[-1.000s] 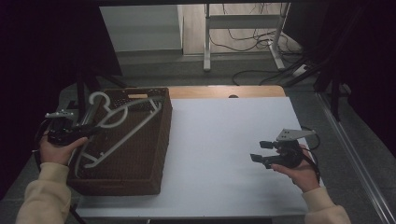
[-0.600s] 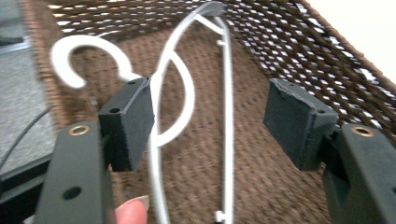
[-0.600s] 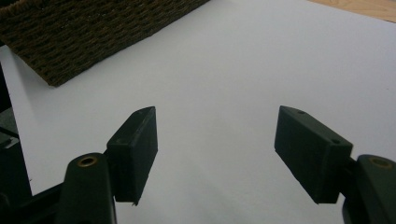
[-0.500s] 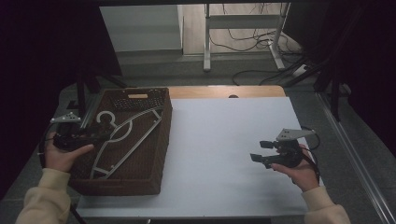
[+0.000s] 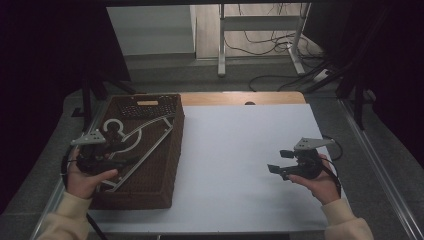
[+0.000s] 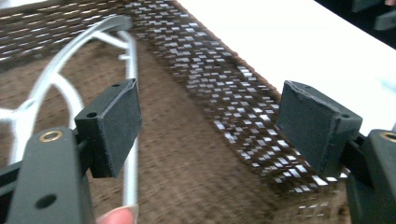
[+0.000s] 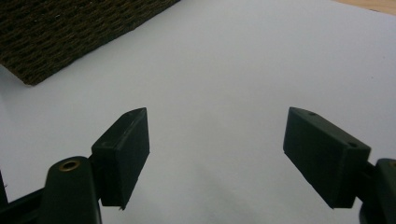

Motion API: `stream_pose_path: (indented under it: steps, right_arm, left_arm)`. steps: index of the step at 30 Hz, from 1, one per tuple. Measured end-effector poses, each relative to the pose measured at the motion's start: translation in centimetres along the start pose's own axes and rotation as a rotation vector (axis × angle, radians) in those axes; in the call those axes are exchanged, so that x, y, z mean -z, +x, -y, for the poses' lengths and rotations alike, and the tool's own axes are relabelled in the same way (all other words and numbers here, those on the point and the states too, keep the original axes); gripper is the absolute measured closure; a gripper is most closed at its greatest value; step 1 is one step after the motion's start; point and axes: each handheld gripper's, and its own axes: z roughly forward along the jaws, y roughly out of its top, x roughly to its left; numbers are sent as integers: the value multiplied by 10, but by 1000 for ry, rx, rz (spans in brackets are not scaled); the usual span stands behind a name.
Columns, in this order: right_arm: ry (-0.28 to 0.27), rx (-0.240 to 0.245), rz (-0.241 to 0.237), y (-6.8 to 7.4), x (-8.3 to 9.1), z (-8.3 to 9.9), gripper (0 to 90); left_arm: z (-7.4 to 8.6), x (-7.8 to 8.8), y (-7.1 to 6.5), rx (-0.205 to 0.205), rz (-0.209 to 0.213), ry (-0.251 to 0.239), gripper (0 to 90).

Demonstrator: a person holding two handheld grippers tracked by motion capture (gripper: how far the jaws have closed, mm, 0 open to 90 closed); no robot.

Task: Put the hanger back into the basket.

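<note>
A pale grey hanger (image 5: pixel 134 134) lies inside the brown woven basket (image 5: pixel 176 150) on the left part of the white table (image 5: pixel 240 145). My left gripper (image 5: pixel 122 161) hovers over the basket's near left side, open, its jaws pointing right. In the left gripper view the gripper (image 6: pixel 210 130) holds nothing; the hanger (image 6: pixel 51 79) runs just behind the left jaw, resting on the basket (image 6: pixel 224 93) floor. My right gripper (image 5: pixel 280 161) is held over the table at the right, open and empty (image 7: pixel 217 154).
The basket's corner (image 7: pixel 70 32) appears far off in the right gripper view, across bare white tabletop (image 7: pixel 233 70). A strip of wooden table edge (image 5: pixel 240 98) runs along the back. Metal desk legs and cables (image 5: pixel 260 45) stand on the floor beyond.
The hanger, lifted over the basket a second ago, has come down and now lies in it. My left gripper moved toward the near side and let go. The right gripper stayed put.
</note>
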Motion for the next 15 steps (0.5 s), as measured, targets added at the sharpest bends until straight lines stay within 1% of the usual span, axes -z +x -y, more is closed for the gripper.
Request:
stream_pose_path:
  steps: [3,6,8,12,15]
  right_arm:
    - [-3,5,7,3,2,0,215]
    - [-9,2,12,5,5,1,212]
    - [-12,-4,18,5,7,4,211]
    - [-12,-16,32,6,10,10,206]
    - [-14,-36,40,9,13,16,202]
  left_arm:
    - [0,-7,-13,-17,14,-3,217]
    - [0,-15,-25,-33,21,8,215]
    - [-1,-21,-31,-43,25,14,213]
    - [-1,-30,-41,-48,31,35,205]
    - [0,-36,-50,-56,37,44,201]
